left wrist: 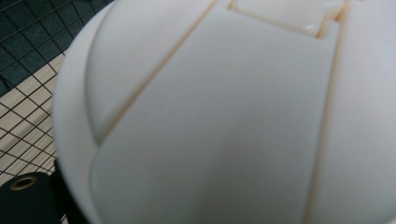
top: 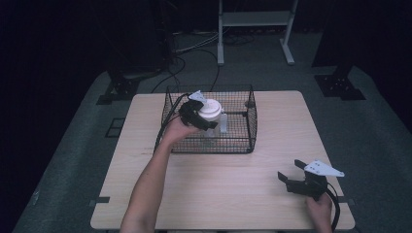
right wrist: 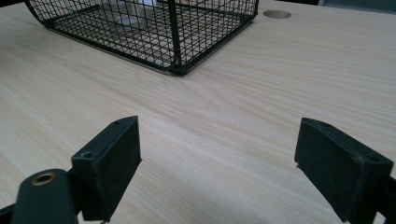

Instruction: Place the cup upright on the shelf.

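A white round-lidded container (top: pixel 210 108) stands inside the black wire basket (top: pixel 251 121) at the table's far middle. My left gripper (top: pixel 201 119) reaches over the basket's left side and sits right against the lid's near-left edge. In the left gripper view the lid (left wrist: pixel 224 121) is pressed up so close that it hides the jaws, so whether the pads press on it stays unclear. My right gripper (top: pixel 290 174) rests low over the table's front right corner. Its jaws stand wide apart over bare wood with nothing between them (right wrist: pixel 217 149).
The light wooden table (top: pixel 233 189) has a cable hole (right wrist: pixel 276 14) beyond the basket (right wrist: pixel 177 42). Cables trail from both grippers. A white metal frame (top: pixel 255 19) and dark stands stand on the floor behind the table.
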`<state>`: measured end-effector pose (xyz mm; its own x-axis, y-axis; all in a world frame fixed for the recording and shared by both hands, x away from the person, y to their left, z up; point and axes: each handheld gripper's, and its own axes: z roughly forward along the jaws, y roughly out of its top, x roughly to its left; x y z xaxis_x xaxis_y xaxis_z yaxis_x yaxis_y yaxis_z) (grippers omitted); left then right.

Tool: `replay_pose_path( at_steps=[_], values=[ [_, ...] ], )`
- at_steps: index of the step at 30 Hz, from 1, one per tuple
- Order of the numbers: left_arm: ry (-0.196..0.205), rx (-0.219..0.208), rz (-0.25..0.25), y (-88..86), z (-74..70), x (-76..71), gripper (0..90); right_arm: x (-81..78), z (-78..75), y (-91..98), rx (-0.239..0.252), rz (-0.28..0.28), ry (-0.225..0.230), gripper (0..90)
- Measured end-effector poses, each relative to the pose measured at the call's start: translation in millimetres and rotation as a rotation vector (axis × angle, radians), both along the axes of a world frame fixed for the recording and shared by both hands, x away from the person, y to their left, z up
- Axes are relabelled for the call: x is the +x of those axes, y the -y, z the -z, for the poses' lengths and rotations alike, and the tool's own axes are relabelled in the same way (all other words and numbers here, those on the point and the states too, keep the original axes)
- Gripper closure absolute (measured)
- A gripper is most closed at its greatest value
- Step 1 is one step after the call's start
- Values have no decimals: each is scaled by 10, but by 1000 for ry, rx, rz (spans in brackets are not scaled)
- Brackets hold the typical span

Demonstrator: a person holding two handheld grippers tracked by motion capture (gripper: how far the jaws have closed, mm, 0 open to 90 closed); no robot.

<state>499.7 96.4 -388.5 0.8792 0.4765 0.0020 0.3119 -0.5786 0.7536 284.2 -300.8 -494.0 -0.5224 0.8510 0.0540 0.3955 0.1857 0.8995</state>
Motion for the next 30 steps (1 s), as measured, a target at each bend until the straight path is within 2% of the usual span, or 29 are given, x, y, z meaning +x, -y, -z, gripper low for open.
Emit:
replay_pose_path(
  at_steps=[5,9,12,14,25,30],
  values=[
    [-3,0,-10,-36,-4,-16,46,1,0,-3,-2,2,-1,135],
    [-1,-39,11,-70,-30,-38,40,3,1,-3,-3,2,-2,135],
    [1,-50,11,-68,-54,-58,17,4,2,-4,-5,1,0,135],
    [14,-37,9,-70,-74,-72,9,4,2,-5,-5,1,0,135],
    [51,-72,10,-96,-184,-116,0,6,2,-7,-5,2,-3,135],
    [54,-89,6,-133,-239,-135,0,8,2,-7,-4,3,-4,135]
  ],
)
